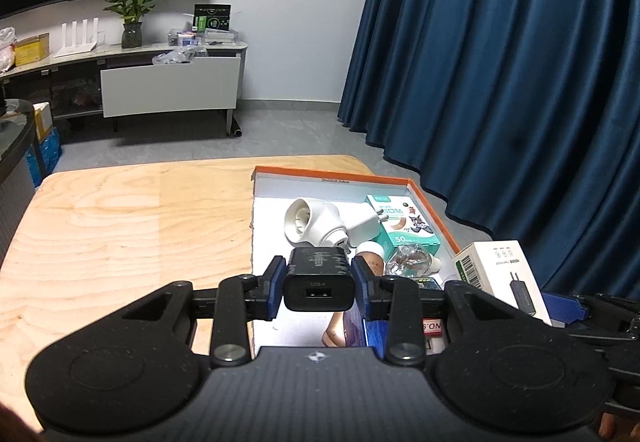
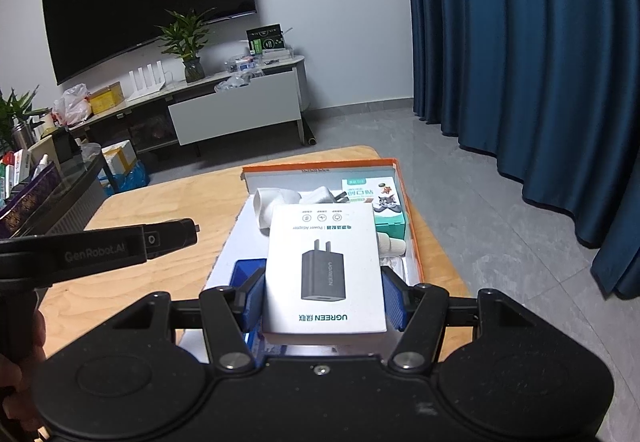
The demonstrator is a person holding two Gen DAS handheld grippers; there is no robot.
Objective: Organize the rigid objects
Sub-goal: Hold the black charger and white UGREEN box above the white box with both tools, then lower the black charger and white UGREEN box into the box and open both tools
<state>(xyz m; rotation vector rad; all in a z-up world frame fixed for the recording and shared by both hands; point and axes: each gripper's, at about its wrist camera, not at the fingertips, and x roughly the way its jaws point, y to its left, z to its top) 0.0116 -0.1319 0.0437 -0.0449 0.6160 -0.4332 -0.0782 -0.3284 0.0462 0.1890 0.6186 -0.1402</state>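
Observation:
My left gripper [image 1: 319, 284] is shut on a black USB power adapter [image 1: 319, 280] and holds it above the near left part of an orange-rimmed cardboard box [image 1: 430, 204]. My right gripper [image 2: 326, 296] is shut on a white power-adapter carton [image 2: 325, 270] and holds it over the same box [image 2: 396, 178]. The carton also shows at the right in the left wrist view [image 1: 502, 280]. In the box lie a white round plug piece [image 1: 314, 222], a teal bandage pack [image 1: 404, 224], a clear bottle [image 1: 412, 260] and other small items.
The box sits at the right of a light wooden table [image 1: 120, 226]. A blue curtain [image 1: 500, 62] hangs to the right. A TV stand [image 1: 120, 82] with a plant [image 1: 132, 8] lines the far wall. The left gripper's body [image 2: 100, 246] shows at the left in the right wrist view.

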